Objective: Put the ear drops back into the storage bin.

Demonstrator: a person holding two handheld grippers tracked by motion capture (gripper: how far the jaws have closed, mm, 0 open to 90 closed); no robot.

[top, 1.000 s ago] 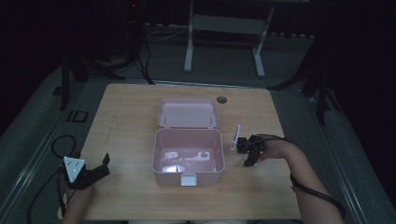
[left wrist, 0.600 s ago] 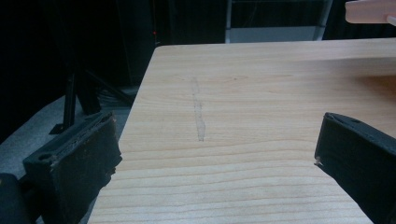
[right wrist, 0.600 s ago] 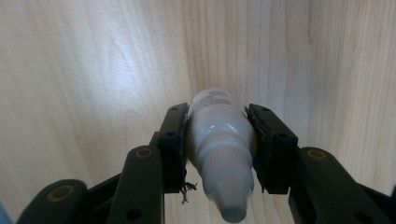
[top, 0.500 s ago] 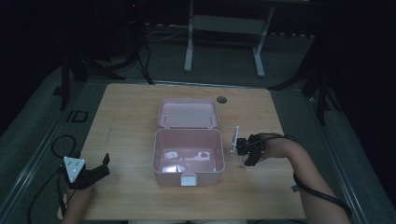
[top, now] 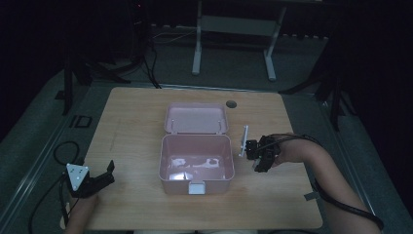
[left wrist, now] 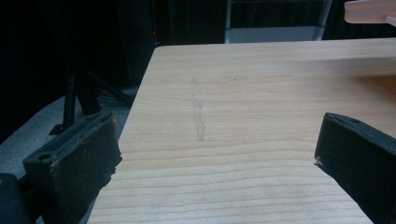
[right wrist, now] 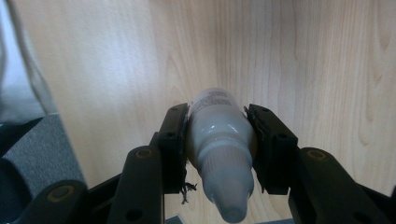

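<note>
Right gripper view: small white bottle (right wrist: 219, 140), squat, semi-translucent, cone-tipped.

An open pink box (top: 196, 165) sits mid-table (top: 136, 126); a metal stand (top: 234, 29) behind.

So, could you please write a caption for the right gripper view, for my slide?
Right gripper clamps a small white bottle above the wooden table.

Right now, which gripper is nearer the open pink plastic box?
Right. The right gripper, shut on a small white plastic bottle, sits just off the right wall of the open pink plastic box. The left gripper is open near the table's front-left corner, farther from the box.
</note>
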